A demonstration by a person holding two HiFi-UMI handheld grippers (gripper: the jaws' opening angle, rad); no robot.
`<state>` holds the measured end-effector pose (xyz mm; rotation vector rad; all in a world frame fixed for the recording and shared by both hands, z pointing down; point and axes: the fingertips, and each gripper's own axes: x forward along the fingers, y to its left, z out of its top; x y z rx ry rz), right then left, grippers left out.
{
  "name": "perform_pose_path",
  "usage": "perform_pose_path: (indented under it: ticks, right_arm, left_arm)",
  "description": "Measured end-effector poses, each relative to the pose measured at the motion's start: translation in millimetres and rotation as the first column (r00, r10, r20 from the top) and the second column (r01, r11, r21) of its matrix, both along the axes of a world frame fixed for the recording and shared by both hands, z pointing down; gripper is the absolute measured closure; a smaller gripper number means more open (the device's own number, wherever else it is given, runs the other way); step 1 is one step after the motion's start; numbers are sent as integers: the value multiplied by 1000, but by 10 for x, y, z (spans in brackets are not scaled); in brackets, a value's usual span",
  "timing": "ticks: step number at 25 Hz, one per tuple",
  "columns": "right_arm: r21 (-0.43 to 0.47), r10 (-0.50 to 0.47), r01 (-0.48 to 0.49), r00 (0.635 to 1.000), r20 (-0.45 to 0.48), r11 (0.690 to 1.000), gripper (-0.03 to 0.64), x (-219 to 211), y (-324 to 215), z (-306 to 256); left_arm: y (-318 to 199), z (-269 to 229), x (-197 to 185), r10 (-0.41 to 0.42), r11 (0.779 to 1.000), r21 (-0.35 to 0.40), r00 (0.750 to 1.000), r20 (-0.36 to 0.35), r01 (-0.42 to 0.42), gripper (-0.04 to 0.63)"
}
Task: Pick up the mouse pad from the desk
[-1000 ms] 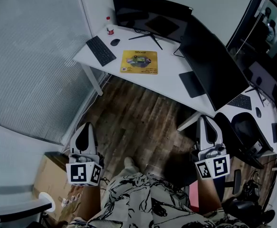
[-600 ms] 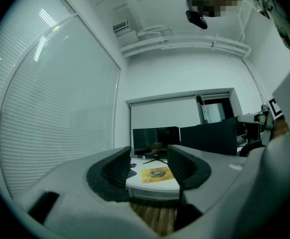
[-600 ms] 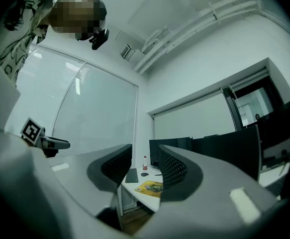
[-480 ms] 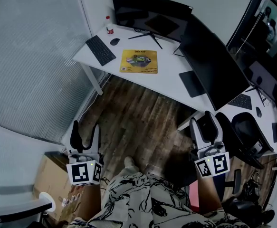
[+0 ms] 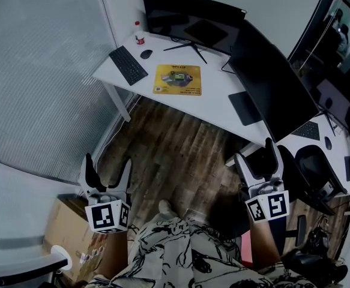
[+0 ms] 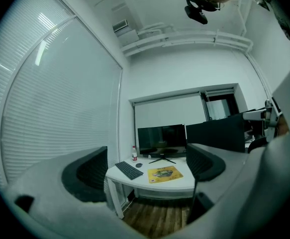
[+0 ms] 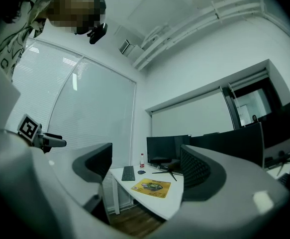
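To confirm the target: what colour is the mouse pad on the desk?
The mouse pad is yellow with a printed picture; head view shows it best.

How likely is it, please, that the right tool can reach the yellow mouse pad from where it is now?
Probably not yet: the right tool, jaws opening and empty, is held well short of the desk, with wooden floor between. Nothing covers the mouse pad, so stepping closer should do.

Mouse pad (image 5: 177,80) yellow, greenish print at centre. Counter (image 5: 214,104) white. Keyboard (image 5: 128,65) black. Floor (image 5: 175,152) brown wood-grain planks. Garment (image 5: 181,254) white, black line pattern.
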<state>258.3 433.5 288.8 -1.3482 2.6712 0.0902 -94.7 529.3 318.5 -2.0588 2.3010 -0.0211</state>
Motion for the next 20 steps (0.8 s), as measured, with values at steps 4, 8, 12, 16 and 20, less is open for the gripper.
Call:
perform_pose_path:
  ticks: [4, 8, 12, 16, 20]
  right_arm:
    - [0, 2, -2, 1000, -10, 1000, 178, -118, -77, 12]
    - [2, 9, -9, 1000, -10, 1000, 173, -247, -175, 20]
    - [2, 17, -17, 1000, -15, 1000, 172, -377, -268, 42]
    - [3, 37, -36, 999, -20, 999, 172, -500, -330, 54]
    - [-2, 69, -69, 998, 12, 998, 173, -596, -363, 37]
  left_arm:
    - [-111, -1, -102, 6, 1000, 1, 1000, 2, -6, 100]
    - [-240, 20, -225, 23, 1000, 6, 1000, -3, -23, 97]
    - [-378, 36, -365, 36, 999, 8, 999, -1, -36, 97]
    - [-501, 42, -481, 65, 998, 4, 998, 11, -65, 97]
    - [-615, 54, -637, 86, 996, 12, 996, 2, -86, 95]
